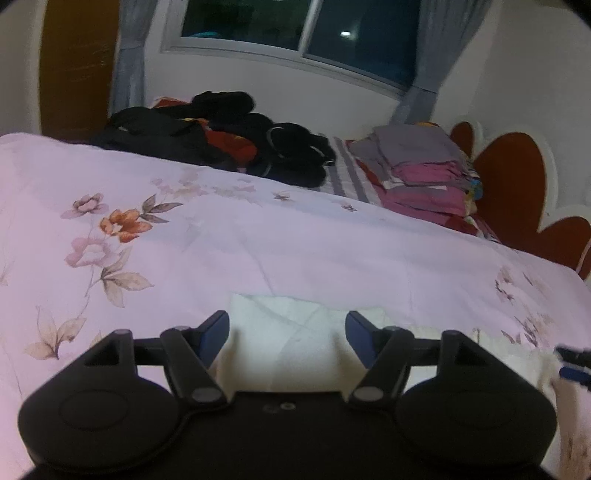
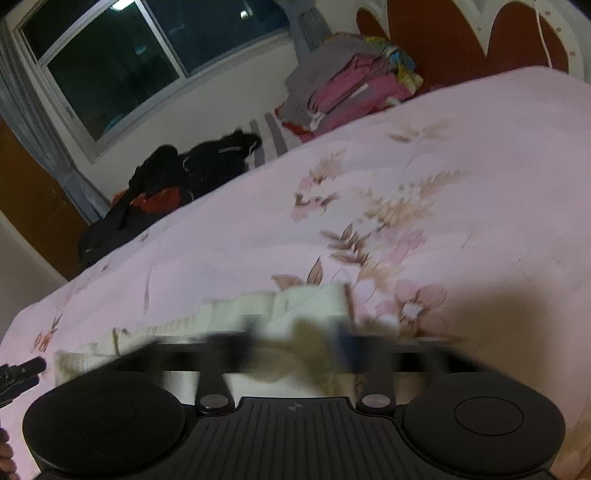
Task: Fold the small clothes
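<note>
A small white garment [image 1: 291, 332] lies on the pink floral bedspread [image 1: 258, 236], right in front of both grippers. My left gripper [image 1: 287, 334] is open, its blue-padded fingers apart over the garment's near part, holding nothing. In the right wrist view the same white garment [image 2: 306, 306] lies under my right gripper [image 2: 299, 343], which is heavily blurred; its fingers stand apart with the cloth between them. The right gripper's tip shows at the far right of the left wrist view [image 1: 574, 363], and the left gripper's tip at the left edge of the right wrist view [image 2: 22, 371].
A heap of black and red clothes [image 1: 221, 136] lies at the far side of the bed. A stack of folded grey and pink clothes [image 1: 421, 166] sits by the red and white headboard [image 1: 517, 192]. A window [image 1: 295, 26] with curtains is behind.
</note>
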`<state>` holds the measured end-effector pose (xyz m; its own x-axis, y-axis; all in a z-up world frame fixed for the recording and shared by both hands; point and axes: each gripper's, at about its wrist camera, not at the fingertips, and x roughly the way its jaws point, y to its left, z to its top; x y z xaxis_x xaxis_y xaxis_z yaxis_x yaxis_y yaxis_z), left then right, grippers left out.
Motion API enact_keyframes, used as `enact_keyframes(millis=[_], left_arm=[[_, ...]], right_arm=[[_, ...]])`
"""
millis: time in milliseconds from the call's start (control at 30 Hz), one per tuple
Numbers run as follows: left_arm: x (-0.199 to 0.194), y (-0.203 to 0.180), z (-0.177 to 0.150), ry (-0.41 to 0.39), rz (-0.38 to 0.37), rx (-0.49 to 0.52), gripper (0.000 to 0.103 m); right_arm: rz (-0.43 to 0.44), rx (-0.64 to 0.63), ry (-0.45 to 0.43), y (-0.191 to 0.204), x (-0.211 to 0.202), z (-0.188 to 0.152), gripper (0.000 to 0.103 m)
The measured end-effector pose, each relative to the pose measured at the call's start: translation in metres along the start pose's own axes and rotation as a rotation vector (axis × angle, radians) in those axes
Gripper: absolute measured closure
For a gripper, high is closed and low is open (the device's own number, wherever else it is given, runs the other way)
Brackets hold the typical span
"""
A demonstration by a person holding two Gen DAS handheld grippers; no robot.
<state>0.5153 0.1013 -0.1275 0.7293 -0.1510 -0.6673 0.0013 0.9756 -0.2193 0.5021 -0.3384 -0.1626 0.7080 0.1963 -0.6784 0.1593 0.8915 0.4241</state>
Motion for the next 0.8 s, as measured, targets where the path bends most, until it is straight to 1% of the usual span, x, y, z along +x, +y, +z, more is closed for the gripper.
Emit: enact_keyframes(millis=[33, 100, 200, 300, 400, 433, 467, 500, 567, 600, 633, 667, 700, 733, 767, 800], left_arm=[[0.001, -0.001, -0.001, 0.006, -0.018, 0.013, 0.035], [0.006, -0.005, -0.004, 0.024, -0.036, 0.048, 0.035], [0.017, -0.012, -0.008, 0.048, -0.053, 0.102, 0.036], [0.031, -0.015, -0.011, 0.075, -0.058, 0.136, 0.042], [0.042, -0.018, -0.010, 0.090, -0.059, 0.158, 0.046], [0.046, -0.018, -0.011, 0.097, -0.061, 0.165, 0.051], [0.048, -0.018, -0.011, 0.103, -0.062, 0.170, 0.058], [0.050, -0.017, -0.012, 0.107, -0.065, 0.170, 0.062], [0.052, -0.015, -0.013, 0.109, -0.073, 0.165, 0.077], [0.052, -0.014, -0.014, 0.105, -0.073, 0.166, 0.082], [0.051, -0.013, -0.015, 0.102, -0.075, 0.166, 0.092], [0.051, -0.013, -0.016, 0.100, -0.083, 0.163, 0.098], [0.050, -0.013, -0.016, 0.094, -0.088, 0.162, 0.098], [0.048, -0.013, -0.017, 0.083, -0.089, 0.167, 0.099], [0.046, -0.014, -0.017, 0.070, -0.089, 0.173, 0.099], [0.044, -0.015, -0.017, 0.059, -0.091, 0.173, 0.099]], right_arm=[[0.009, -0.013, -0.005, 0.001, -0.001, 0.001, 0.023], [0.029, -0.041, 0.011, 0.004, 0.003, 0.002, 0.023], [0.031, -0.126, 0.026, 0.014, 0.009, -0.001, 0.023], [0.045, -0.173, 0.041, 0.018, 0.018, -0.006, 0.023], [0.047, -0.190, 0.050, 0.017, 0.027, -0.008, 0.024], [0.045, -0.199, 0.056, 0.017, 0.030, -0.008, 0.034], [0.044, -0.206, 0.068, 0.016, 0.034, -0.009, 0.046], [0.044, -0.207, 0.084, 0.015, 0.039, -0.009, 0.048], [0.041, -0.219, 0.100, 0.013, 0.044, -0.011, 0.049], [0.041, -0.230, 0.108, 0.013, 0.046, -0.012, 0.049], [0.041, -0.243, 0.108, 0.014, 0.047, -0.013, 0.049], [0.041, -0.261, 0.106, 0.015, 0.048, -0.014, 0.052], [0.042, -0.280, 0.108, 0.017, 0.049, -0.014, 0.059], [0.047, -0.292, 0.116, 0.019, 0.050, -0.014, 0.080], [0.053, -0.296, 0.120, 0.020, 0.050, -0.014, 0.090], [0.053, -0.304, 0.119, 0.022, 0.050, -0.015, 0.091]])
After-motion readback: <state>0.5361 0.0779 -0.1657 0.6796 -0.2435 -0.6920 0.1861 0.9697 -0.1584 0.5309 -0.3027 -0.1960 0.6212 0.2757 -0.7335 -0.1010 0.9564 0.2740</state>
